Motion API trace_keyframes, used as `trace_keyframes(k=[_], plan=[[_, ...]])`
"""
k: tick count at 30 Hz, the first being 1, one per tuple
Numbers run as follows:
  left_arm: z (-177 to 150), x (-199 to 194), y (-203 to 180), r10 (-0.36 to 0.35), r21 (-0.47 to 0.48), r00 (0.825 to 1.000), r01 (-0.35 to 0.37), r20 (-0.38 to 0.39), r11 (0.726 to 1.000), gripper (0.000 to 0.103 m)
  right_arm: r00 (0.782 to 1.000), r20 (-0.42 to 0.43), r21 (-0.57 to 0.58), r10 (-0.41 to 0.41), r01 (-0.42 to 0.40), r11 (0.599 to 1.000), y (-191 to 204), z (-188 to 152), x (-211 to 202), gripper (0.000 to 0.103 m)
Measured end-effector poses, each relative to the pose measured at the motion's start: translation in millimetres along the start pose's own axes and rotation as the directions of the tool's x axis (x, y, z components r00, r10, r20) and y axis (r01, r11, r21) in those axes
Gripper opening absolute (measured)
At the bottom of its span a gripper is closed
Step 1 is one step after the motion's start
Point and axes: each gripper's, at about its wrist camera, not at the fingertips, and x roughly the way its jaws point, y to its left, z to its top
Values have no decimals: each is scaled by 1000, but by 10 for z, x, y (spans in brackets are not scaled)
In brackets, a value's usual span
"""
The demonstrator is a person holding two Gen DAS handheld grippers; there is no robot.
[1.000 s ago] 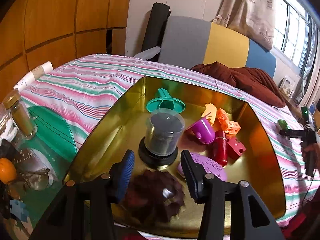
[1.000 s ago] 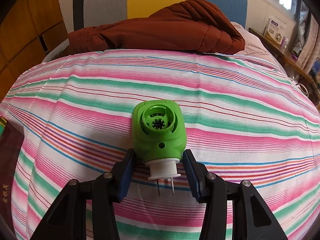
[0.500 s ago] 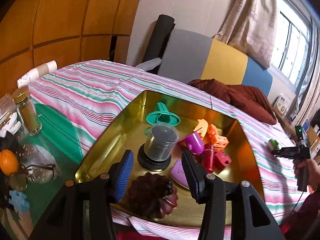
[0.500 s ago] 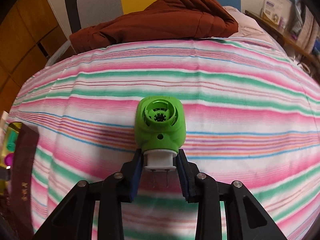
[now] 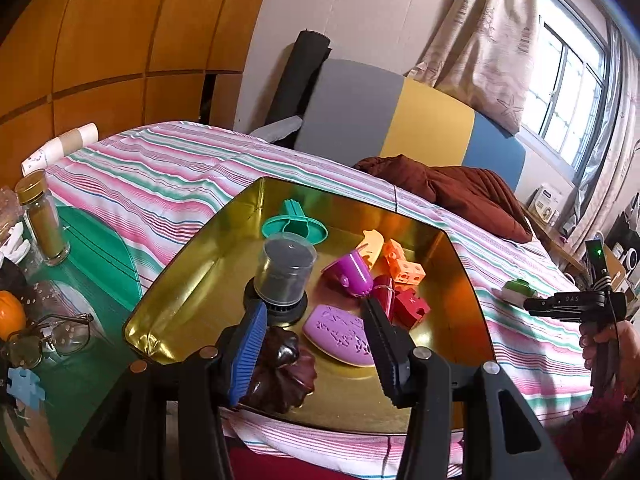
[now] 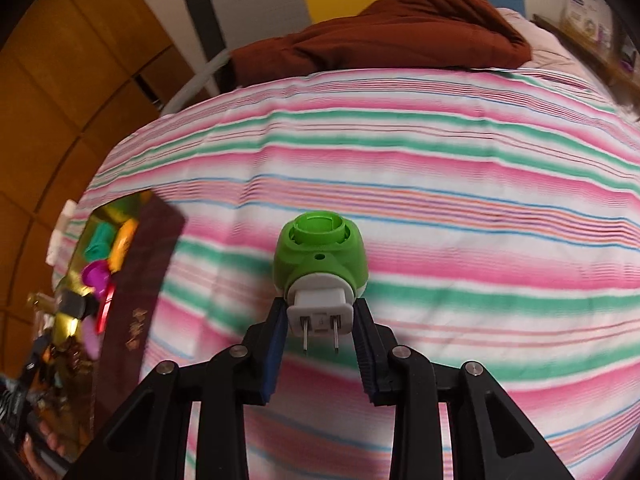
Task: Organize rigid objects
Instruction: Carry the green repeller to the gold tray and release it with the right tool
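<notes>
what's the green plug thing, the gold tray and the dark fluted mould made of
Green plug: looks like moulded plastic, smooth and slightly glossy, with a pale base and two metal prongs. Gold tray: likely thin metal, its mirror-like walls reflecting the toys. Fluted mould: glossy dark brown; plastic or silicone, cannot tell which.

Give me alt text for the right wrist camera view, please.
The right gripper is shut on the white base of a green plug-in device, prongs toward the camera, above a striped bedspread. A gold tray of toys sits at the left edge.
</notes>
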Motion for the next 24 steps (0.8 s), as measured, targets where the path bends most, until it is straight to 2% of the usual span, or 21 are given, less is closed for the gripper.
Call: trace_keyframes(k=[5,11,12,13,15,20,21,22,23,24], plan=[[-17,-3,29,1,-12,1000,-2,-7,1000,51,998,-1,-48,56,-56,997,310,-133,-54,31],[-42,-23,54,-7,-23,1000,7,-10,1000,51,1000,-14,-141,-19,17,990,580,-250,83,33],[-46,-26,50,-6,-19,1000,6,-12,1000,51,999,-26,-141,-20,16,990,584,-257,119,44],[-52,-26,47,-7,-16,1000,7,-15,1000,51,999,-37,-136,-17,12,991,598,-269,155,65],[-63,-34,45,-7,-13,1000,7,-17,1000,51,1000,-16,-146,-26,23,989,623,-266,175,79],[-74,-35,42,0,-13,1000,-1,-23,1000,51,990,34,-233,-134,138,963,771,-155,263,77],[-75,-32,39,1,-12,1000,-1,-25,1000,51,989,29,-249,-148,151,957,790,-143,302,70],[-76,-30,38,1,-11,1000,-1,-27,1000,51,987,24,-263,-162,162,951,808,-138,349,58],[-80,-35,38,0,-11,1000,0,-27,1000,51,982,23,-272,-185,184,944,816,-140,399,53],[-85,-40,44,-2,-12,1000,2,-26,1000,51,980,21,-273,-197,195,942,812,-146,431,53]])
